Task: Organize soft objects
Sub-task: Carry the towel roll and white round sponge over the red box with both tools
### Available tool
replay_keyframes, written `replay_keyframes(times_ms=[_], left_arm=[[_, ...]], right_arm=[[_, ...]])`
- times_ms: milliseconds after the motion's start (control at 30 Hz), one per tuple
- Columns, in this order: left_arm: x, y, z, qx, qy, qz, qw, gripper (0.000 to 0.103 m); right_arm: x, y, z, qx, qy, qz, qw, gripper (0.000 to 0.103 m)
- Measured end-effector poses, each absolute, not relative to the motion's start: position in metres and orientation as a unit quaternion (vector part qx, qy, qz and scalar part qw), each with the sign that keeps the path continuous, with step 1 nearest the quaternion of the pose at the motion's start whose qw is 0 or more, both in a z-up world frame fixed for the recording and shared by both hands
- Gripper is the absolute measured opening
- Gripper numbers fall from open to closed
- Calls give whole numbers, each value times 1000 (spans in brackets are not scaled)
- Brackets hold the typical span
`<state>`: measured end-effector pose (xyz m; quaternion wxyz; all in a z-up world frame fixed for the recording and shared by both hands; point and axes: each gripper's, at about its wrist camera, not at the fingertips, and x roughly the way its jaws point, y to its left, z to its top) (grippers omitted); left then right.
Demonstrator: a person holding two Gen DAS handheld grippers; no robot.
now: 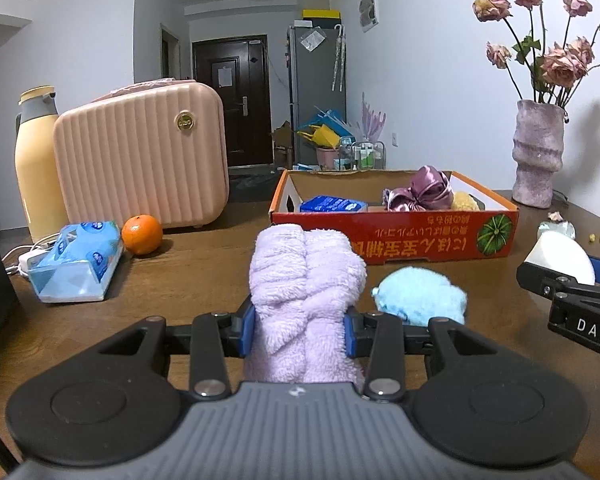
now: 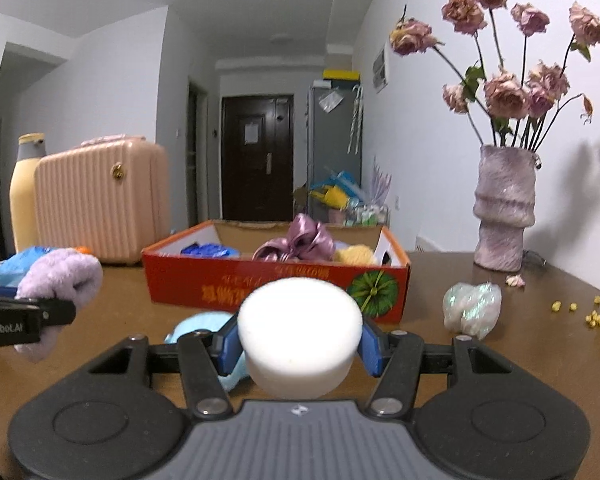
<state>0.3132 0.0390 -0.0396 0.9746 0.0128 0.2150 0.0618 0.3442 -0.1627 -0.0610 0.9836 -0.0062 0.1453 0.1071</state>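
My left gripper (image 1: 300,326) is shut on a fluffy lilac towel (image 1: 306,280), held above the wooden table in front of the red cardboard box (image 1: 392,236). My right gripper (image 2: 300,344) is shut on a white round sponge (image 2: 300,328), lifted off the table, and it shows at the right edge of the left wrist view (image 1: 556,276). The box (image 2: 276,284) holds a purple satin scrunchie (image 2: 300,244), a yellow fluffy piece (image 2: 356,256) and a blue packet (image 2: 208,250). A light blue plush item (image 1: 420,294) lies on the table between the grippers.
A shiny iridescent wad (image 2: 472,308) lies right of the box. A vase of dried roses (image 2: 504,216) stands at the back right, with yellow crumbs (image 2: 592,318) nearby. On the left are a pink suitcase (image 1: 140,156), a yellow flask (image 1: 36,164), an orange (image 1: 142,234) and a tissue pack (image 1: 76,260).
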Motion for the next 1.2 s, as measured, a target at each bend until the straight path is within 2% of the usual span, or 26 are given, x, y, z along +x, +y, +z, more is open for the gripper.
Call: replay_keyframes(times_ms=[300,1200], left_arm=[[348,28,-36,-2,202,67,977,40],[454,-10,-33,-16,167,70,983,41]], right_arm=[[373,-167,-59,5,107,92,990,57],[467,-167,-59,21,66,76,995,57]])
